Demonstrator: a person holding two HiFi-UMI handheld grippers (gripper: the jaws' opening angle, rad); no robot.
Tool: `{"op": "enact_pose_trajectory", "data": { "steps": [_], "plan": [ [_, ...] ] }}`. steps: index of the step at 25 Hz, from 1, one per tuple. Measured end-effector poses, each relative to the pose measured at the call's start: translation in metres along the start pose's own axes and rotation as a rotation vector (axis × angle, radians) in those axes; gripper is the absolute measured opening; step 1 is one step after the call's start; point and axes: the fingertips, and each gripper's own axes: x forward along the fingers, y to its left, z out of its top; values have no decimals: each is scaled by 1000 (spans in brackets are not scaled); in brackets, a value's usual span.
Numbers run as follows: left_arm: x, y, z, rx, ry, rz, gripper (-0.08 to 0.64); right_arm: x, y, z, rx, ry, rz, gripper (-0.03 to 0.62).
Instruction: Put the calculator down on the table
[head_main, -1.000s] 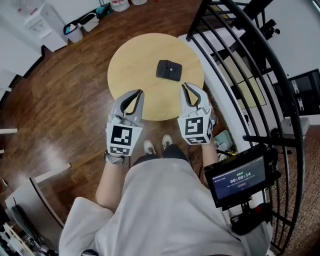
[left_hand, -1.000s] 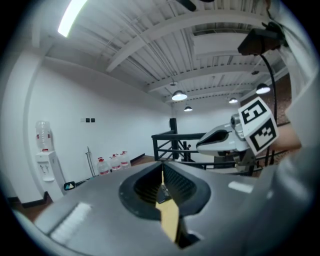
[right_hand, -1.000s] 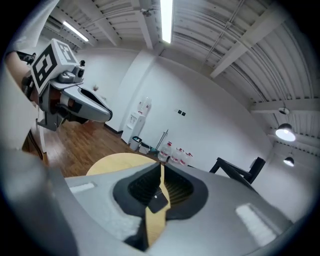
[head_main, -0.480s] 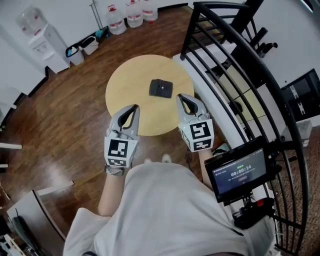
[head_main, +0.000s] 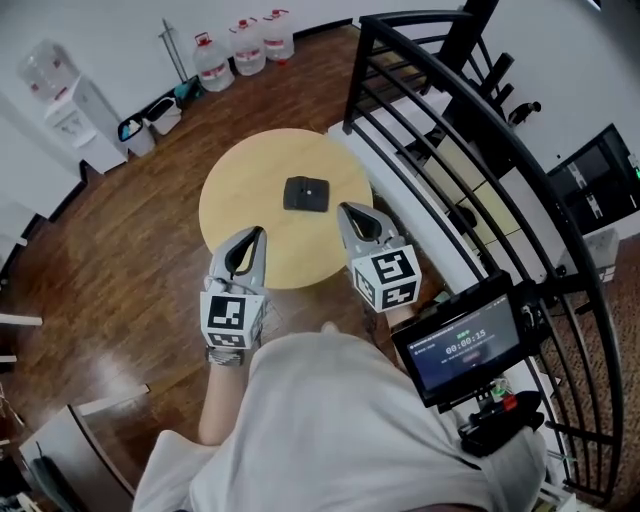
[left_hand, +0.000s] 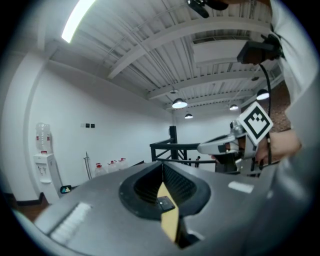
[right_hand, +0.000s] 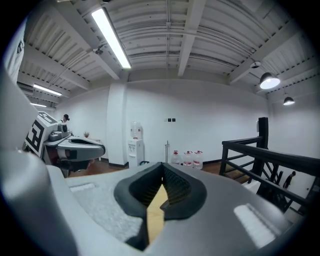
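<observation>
The dark calculator (head_main: 305, 193) lies flat near the middle of the round pale wooden table (head_main: 235, 190), with no gripper touching it. My left gripper (head_main: 258, 232) hangs shut and empty over the table's near edge, to the calculator's near left. My right gripper (head_main: 345, 208) is also shut and empty, just to the calculator's near right. In the left gripper view the jaws (left_hand: 162, 166) meet at the tip, and the calculator (left_hand: 163, 202) shows small through the gap below them. In the right gripper view the jaws (right_hand: 163, 169) meet too, with only the tabletop (right_hand: 156, 210) behind.
A black metal railing (head_main: 450, 150) curves along the table's right side. Water bottles (head_main: 245, 45) and a white dispenser (head_main: 60, 95) stand by the far wall. A small screen (head_main: 465, 345) sits at the person's right. Brown wooden floor (head_main: 110, 250) surrounds the table.
Both grippers have drawn back from the calculator toward the table's near edge, and the right one has rolled. The calculator has stayed put on the table.
</observation>
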Motion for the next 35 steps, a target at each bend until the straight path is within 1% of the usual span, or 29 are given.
{"op": "enact_pose_trajectory", "data": {
  "steps": [5, 12, 15, 16, 19, 20, 21, 23, 26, 30, 32, 35],
  "plan": [
    [-9, 8, -5, -11, 5, 2, 11, -1, 13, 0, 3, 14, 7, 3],
    [-27, 10, -28, -30, 24, -29, 11, -18, 28, -19, 51, 40, -25, 3],
    [-27, 15, -36, -46, 35, -17, 11, -25, 31, -25, 66, 46, -26, 3],
    [-28, 13, -38, -54, 39, -13, 9, -29, 32, -28, 91, 47, -16, 3],
    [-33, 4, -48, -74, 50, -14, 8, -41, 28, -29, 234, 24, 10, 3],
    [-34, 1, -51, -80, 51, -17, 8, -44, 25, -28, 267, 11, 9, 3],
    [-35, -3, -54, -84, 49, -21, 8, -48, 24, -25, 277, -1, 6, 3],
    [-40, -13, -57, -86, 41, -27, 8, -59, 25, -23, 245, -11, 0, 3],
    [-50, -27, -55, -91, 36, -23, 8, -77, 30, -29, 183, 11, -5, 3],
    [-73, -52, -54, -103, 34, -19, 8, -113, 42, -32, 148, 4, -6, 3],
    [-85, -72, -51, -101, 34, -23, 8, -140, 47, -33, 132, -4, -13, 3],
    [-104, -106, -38, -95, 23, -27, 6, -183, 51, -35, 133, -5, -15, 3]
  ]
}}
